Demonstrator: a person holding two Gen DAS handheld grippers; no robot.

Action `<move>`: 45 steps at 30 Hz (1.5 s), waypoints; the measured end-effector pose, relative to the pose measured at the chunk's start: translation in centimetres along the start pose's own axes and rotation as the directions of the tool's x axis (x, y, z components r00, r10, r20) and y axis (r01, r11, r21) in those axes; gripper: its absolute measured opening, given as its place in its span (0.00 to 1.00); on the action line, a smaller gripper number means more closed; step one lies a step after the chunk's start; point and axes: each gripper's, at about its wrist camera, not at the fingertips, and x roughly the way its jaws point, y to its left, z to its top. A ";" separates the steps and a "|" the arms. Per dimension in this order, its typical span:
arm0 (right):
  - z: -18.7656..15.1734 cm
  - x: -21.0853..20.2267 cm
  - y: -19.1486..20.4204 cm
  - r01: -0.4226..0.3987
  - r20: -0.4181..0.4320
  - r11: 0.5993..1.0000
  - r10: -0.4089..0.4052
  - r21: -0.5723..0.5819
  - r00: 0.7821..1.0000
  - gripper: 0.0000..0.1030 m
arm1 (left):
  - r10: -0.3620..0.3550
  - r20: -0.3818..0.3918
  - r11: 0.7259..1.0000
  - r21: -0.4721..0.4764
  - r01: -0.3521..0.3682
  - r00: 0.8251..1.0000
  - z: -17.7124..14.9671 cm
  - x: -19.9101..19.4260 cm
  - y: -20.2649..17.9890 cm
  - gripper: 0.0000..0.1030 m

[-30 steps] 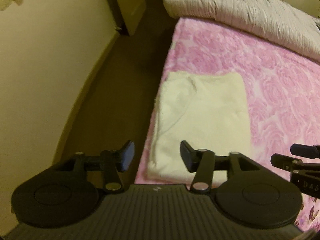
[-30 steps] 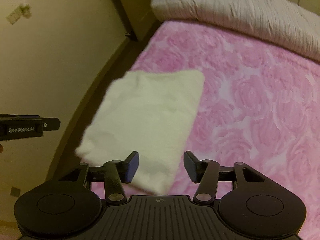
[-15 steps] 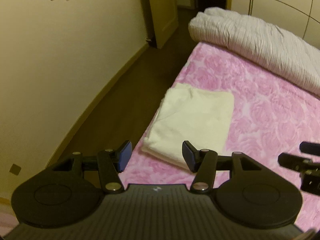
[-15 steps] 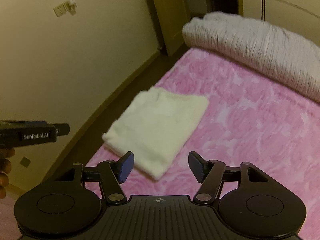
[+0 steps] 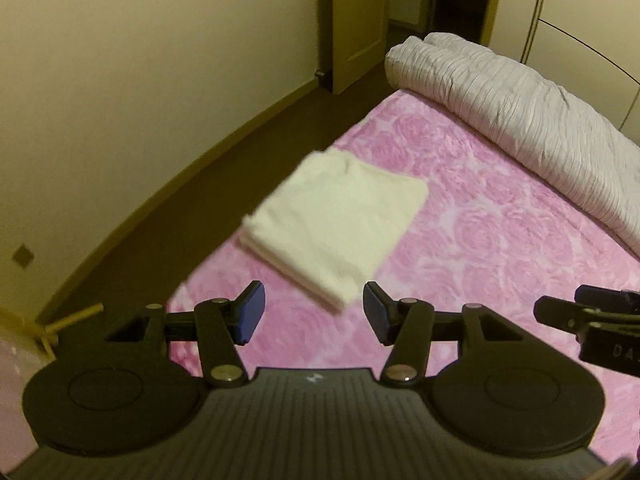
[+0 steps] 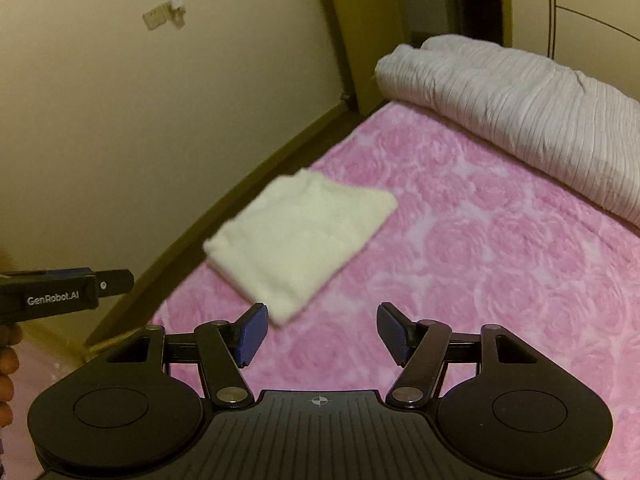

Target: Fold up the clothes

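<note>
A cream-white folded garment (image 5: 336,224) lies flat on the bed (image 5: 500,248). The bed has a pink cover with a rose pattern. The garment is folded into a neat, thick rectangle. It sits near the left edge of the bed, close to the dark floor (image 5: 192,216) that runs beside the bed. It looks a bit blurry in both views, so its small details cannot be made out.

The left tool (image 5: 312,314) hangs in the air above the pink cover. Its two blue-padded fingers (image 5: 250,316) are spread apart, and there is nothing between them. The near corner of the garment shows just past the gap, but the tool does not touch it.

The right tool (image 6: 320,330) also hangs above the bed. Its fingers (image 6: 252,332) are wide apart too and hold nothing. The garment lies ahead of it and a little to the left, apart from the tool.

Each tool can be seen at the edge of the other one's view. In the right wrist view, some of the person's fingers show at the far left edge.

At the far end of the bed lies a rolled-up white quilt (image 5: 520,120) with thin ridges. A plain yellow wall (image 5: 140,80) stands on the left. A door (image 5: 356,20) is at the back.
</note>
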 end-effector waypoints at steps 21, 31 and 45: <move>-2.3 1.0 -5.4 -0.011 -0.116 0.973 -0.016 -0.231 0.993 0.62 | 0.084 -0.079 0.989 -0.117 -0.093 0.993 -6.9 -2.8 -7.7 0.49; -2.3 3.0 -5.6 -0.046 -0.179 0.962 -0.003 -0.269 0.984 0.62 | 0.084 -0.124 0.983 -0.151 -0.102 0.989 -7.1 -1.3 -8.0 0.49; 0.4 5.9 -5.2 -0.047 -0.194 0.947 -0.016 -0.318 0.981 0.62 | 0.064 -0.150 0.982 -0.165 -0.089 0.987 -4.5 2.5 -7.7 0.49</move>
